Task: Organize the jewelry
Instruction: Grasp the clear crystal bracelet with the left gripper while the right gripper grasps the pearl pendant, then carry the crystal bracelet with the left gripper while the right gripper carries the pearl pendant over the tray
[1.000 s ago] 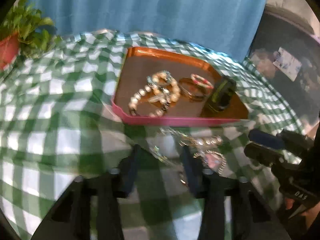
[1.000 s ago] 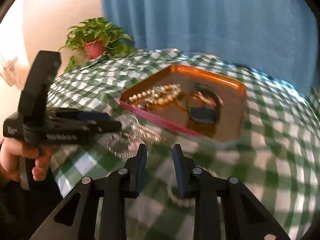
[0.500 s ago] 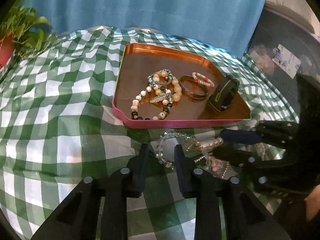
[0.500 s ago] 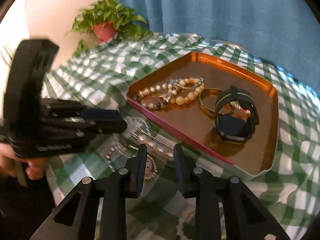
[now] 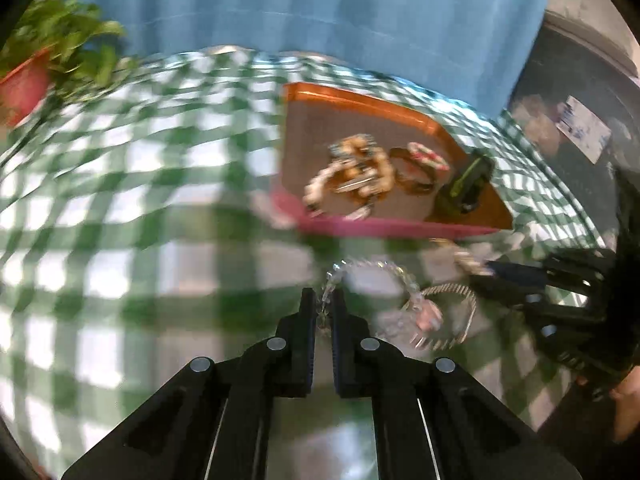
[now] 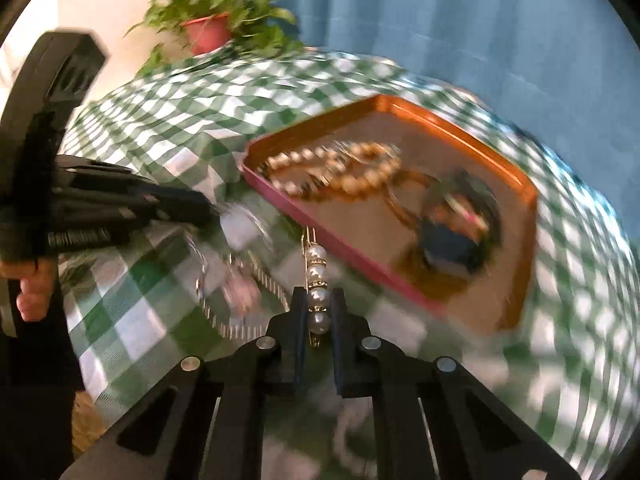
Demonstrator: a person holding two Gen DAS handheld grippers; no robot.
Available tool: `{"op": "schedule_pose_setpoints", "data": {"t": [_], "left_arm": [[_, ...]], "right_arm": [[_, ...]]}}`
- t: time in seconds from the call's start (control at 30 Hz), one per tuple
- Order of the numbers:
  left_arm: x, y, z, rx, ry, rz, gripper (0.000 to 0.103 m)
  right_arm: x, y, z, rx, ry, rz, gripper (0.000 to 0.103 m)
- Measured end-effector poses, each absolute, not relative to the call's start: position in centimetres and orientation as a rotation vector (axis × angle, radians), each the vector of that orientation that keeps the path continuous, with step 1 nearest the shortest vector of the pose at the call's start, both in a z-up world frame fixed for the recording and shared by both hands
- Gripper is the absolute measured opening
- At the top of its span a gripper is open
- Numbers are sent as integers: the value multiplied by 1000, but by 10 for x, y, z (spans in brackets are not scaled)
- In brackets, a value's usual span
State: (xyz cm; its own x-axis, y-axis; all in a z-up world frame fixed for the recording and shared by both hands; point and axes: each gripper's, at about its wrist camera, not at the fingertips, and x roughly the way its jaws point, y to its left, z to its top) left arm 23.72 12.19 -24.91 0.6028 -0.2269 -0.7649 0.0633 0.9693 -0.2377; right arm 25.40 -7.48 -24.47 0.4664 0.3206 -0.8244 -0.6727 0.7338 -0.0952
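Observation:
In the left wrist view my left gripper [image 5: 322, 300] is closing, and its pads pinch one end of a clear bead bracelet [image 5: 376, 266] lying on the checked cloth in front of the tray. In the right wrist view my right gripper [image 6: 318, 296] is closing on a gold pin set with pearls [image 6: 317, 258], whose tip points toward the orange tray with the pink rim [image 6: 532, 200]. The tray [image 5: 360, 226] holds bead bracelets [image 5: 352, 168], a bangle and a black and green watch [image 5: 466, 184]. A thin chain bracelet with a pink charm [image 5: 440, 316] lies between the two grippers.
A green and white checked cloth [image 5: 120, 200] covers the table. A potted plant in a red pot [image 6: 208, 28] stands at the far left edge, before a blue curtain [image 5: 320, 8]. A hand [image 6: 32, 292] holds the left gripper's black handle. Another bead strand [image 6: 348, 432] lies under the right gripper.
Both grippers went from open to shut, the left on the clear bead bracelet, the right on the pearl pin. Both views are now blurred by motion.

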Motion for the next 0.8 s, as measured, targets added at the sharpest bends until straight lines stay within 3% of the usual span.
{"op": "schedule_pose_setpoints", "data": {"t": [0.27,0.57,0.8], "left_arm": [[205,146,-241,-255,886,-143,7],[210,138,-249,-200,925,-131,13],[211,132,-248,-137,930,-172,7]], "right_arm": [[213,-114,-230,-232,910,565,9],[217,-94,-245,-288,917,607,10],[219,-89,-247,-342,910,609,10]]}}
